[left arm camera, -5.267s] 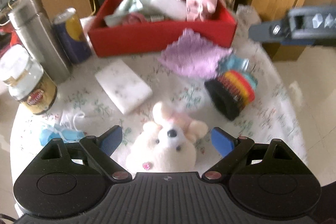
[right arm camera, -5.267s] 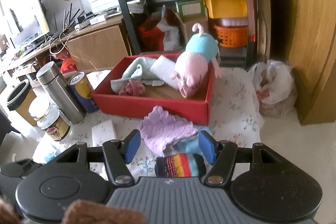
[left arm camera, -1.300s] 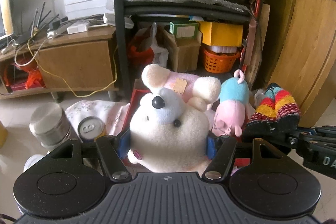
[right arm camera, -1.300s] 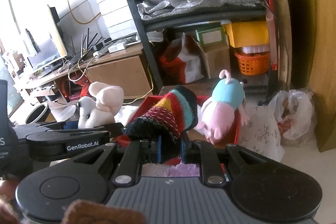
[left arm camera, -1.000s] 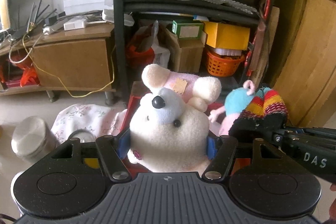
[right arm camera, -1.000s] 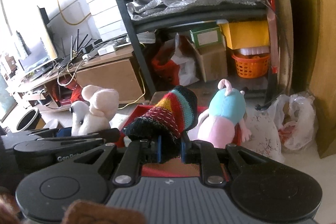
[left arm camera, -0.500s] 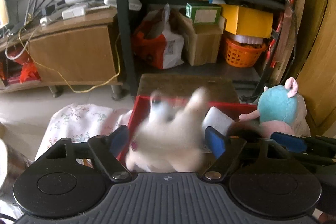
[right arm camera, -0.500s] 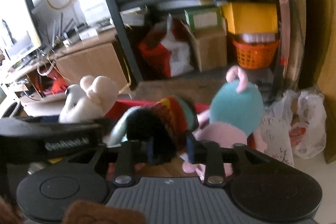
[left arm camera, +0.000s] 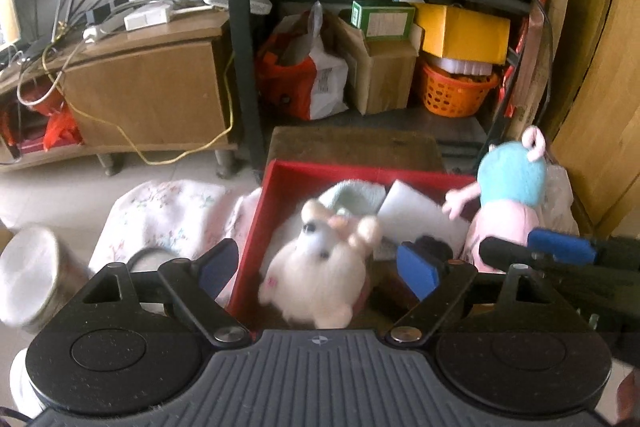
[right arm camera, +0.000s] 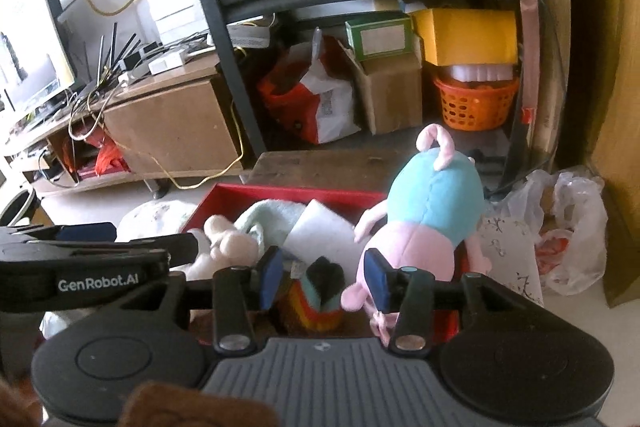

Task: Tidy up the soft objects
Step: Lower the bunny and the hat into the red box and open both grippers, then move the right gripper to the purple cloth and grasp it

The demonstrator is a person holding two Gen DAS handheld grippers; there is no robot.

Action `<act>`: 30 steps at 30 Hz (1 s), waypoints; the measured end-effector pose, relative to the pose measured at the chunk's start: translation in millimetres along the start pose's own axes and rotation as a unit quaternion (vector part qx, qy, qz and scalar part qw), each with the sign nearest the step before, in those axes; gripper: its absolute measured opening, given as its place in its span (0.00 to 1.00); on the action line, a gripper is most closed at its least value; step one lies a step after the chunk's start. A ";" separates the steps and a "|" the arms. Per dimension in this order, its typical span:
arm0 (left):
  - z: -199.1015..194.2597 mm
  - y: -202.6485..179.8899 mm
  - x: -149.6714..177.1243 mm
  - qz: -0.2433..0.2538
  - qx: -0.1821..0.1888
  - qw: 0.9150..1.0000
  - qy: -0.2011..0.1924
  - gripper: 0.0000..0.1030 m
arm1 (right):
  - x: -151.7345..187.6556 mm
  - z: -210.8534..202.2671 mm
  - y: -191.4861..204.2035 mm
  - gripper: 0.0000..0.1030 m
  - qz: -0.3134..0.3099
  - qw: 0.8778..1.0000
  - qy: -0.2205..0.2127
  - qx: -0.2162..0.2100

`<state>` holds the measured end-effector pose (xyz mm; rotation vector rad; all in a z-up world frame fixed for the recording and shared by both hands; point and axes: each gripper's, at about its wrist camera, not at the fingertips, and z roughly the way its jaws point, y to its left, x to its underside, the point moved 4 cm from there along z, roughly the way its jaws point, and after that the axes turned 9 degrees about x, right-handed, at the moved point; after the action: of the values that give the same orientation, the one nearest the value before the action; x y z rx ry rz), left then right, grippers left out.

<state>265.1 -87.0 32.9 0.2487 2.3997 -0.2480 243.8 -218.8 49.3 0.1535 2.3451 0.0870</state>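
Both grippers, L & R, are hanging w/ jaws apart over the red box since we're leaving white plush & striped sock inside w/ other soft stuff.

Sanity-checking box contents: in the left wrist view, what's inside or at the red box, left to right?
White plush bear → white sponge block → pink-and-blue pig plush, all at the red box. The mint cloth overlaps the bear, so it is left out.
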 end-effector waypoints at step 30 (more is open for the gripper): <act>26.4 22.8 112.5 -0.085 0.005 0.984 0.158 0.82 | 75.2 -20.5 3.3 0.24 -0.073 0.992 0.098 -0.001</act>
<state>204.6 -59.0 -64.2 0.0917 2.7405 -0.3194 177.1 -205.6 11.0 -0.0302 2.5438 0.0331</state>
